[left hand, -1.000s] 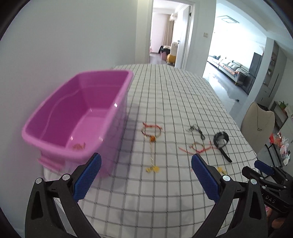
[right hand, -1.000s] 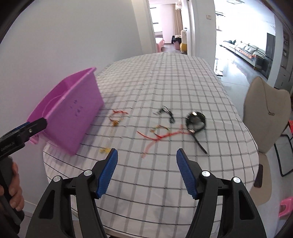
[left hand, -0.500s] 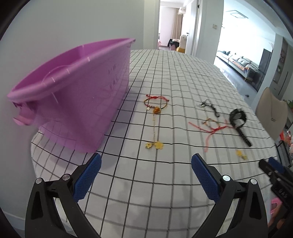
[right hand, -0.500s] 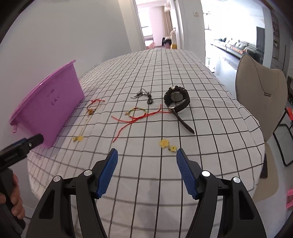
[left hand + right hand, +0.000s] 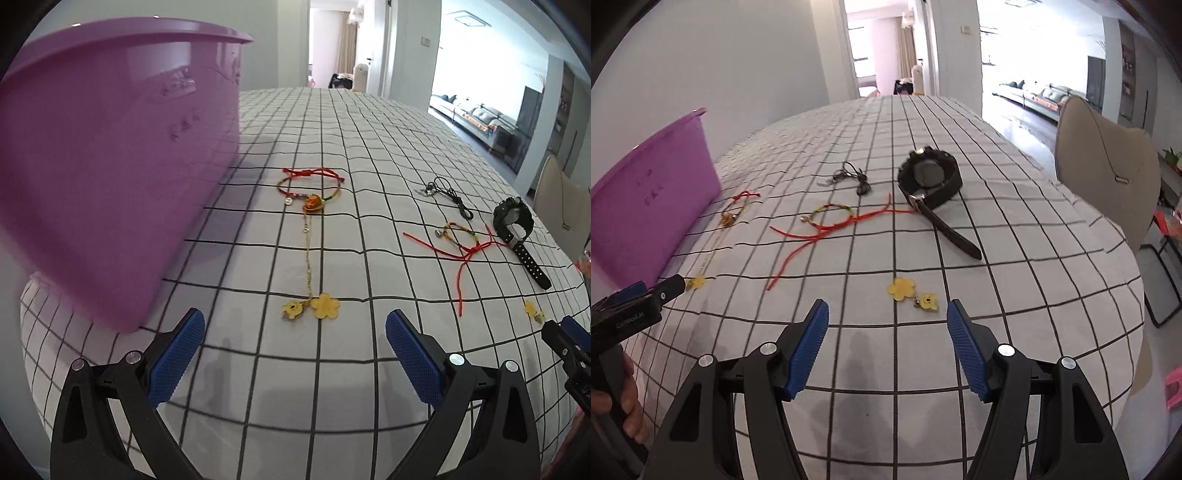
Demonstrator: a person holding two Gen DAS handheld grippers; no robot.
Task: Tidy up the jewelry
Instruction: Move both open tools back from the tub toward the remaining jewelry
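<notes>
Both of my claws hang low over the checked tablecloth (image 5: 332,387) with nothing between their blue pads. On my left claw (image 5: 293,354) the jaws stand wide apart, and just beyond the gap lies a pair of yellow flower charms (image 5: 314,307) at the near end of a thin gold chain (image 5: 307,254). That chain runs away from me to a red and green cord bracelet (image 5: 310,186) carrying an orange bead, which sits near the foot of the purple plastic tub (image 5: 110,158). The tub fills the left of this view, tilted in the lens, and I cannot see inside it. My right claw (image 5: 888,345) is spread just as wide, and just ahead of its opening rests another yellow flower charm with a small yellow bear charm (image 5: 913,293) attached beside it. Farther on, a woven bracelet with long loose red cords (image 5: 831,221) sprawls across the cloth, one cord end reaching almost to the black wristwatch (image 5: 931,179), whose strap lies flat and points toward my right. Behind the red cords sits a small tangle of black cord with metal bits (image 5: 851,176). From the right camera I see my left claw's tip at the left edge, close to the flower charms, with fingers of my left hand (image 5: 626,413) wrapped around the handle. A beige chair (image 5: 1108,173) stands beside the table on the right.
</notes>
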